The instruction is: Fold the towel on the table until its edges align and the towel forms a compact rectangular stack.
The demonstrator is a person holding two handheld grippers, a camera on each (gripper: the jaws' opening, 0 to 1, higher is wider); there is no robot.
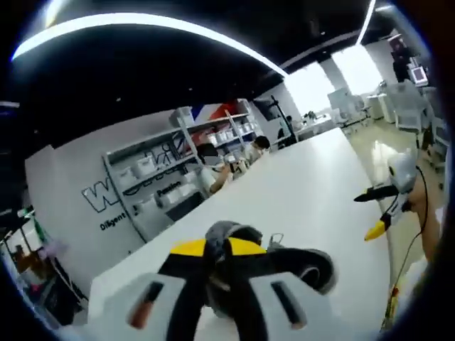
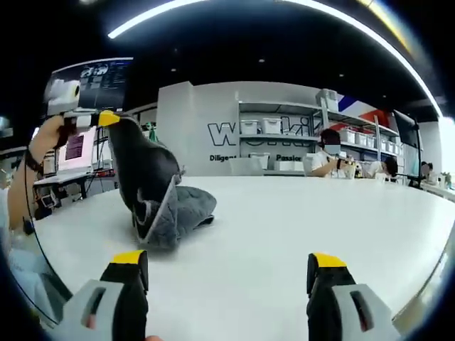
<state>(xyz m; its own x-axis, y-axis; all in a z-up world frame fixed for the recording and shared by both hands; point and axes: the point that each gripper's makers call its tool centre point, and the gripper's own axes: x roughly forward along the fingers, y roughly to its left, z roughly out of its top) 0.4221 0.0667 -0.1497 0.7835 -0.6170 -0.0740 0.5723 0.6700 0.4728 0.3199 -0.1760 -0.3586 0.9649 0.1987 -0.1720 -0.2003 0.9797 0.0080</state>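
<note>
L gripper [image 2: 106, 118], yellow-tipped, fingers pinched on the dark grey cloth towel [image 2: 160, 195], holding one end up off the white desk [image 2: 298, 213]; rest of towel sits bunched on desk at the near-left side. R gripper [image 2: 231, 273] low over bare desk w/ fingers spread wide, holding nothing, well apart from towel.
</note>
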